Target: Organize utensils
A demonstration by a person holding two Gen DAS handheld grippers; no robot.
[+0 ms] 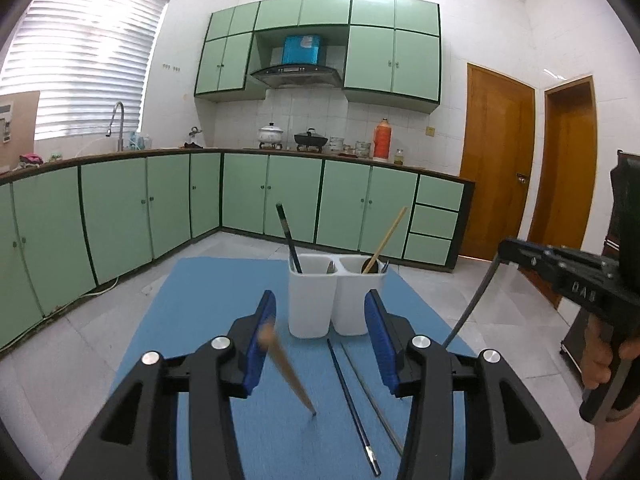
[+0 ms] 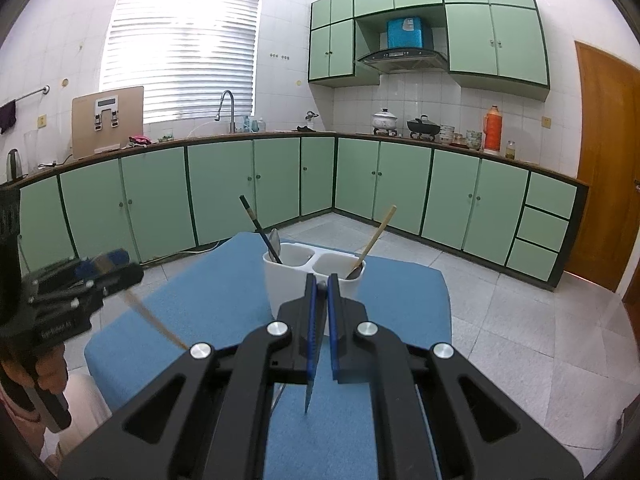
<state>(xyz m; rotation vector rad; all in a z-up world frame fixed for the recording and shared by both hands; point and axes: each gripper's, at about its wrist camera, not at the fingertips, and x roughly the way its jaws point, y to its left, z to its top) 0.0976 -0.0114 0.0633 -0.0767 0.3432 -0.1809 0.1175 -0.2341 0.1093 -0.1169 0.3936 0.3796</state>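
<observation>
My left gripper (image 1: 320, 298) is open above the blue mat (image 1: 208, 320). A blurred wooden chopstick (image 1: 288, 376) leans on its left pad alone, tip on the mat. A dark chopstick (image 1: 352, 400) and a grey metal stick (image 1: 374, 398) lie on the mat between the jaws. Just beyond stands the white two-cup holder (image 1: 312, 304), with a dark chopstick (image 1: 288, 236) in its left cup and a wooden one (image 1: 386, 236) in its right. My right gripper (image 2: 321, 280) is shut on a thin grey metal utensil (image 1: 472, 304) that hangs down toward the mat.
The mat covers a small table (image 2: 400, 300) in a kitchen with green cabinets (image 1: 120, 216) and a tiled floor. A person's hand (image 1: 600, 360) holds the right gripper's handle at the far right. A wooden door (image 1: 496, 160) stands beyond it.
</observation>
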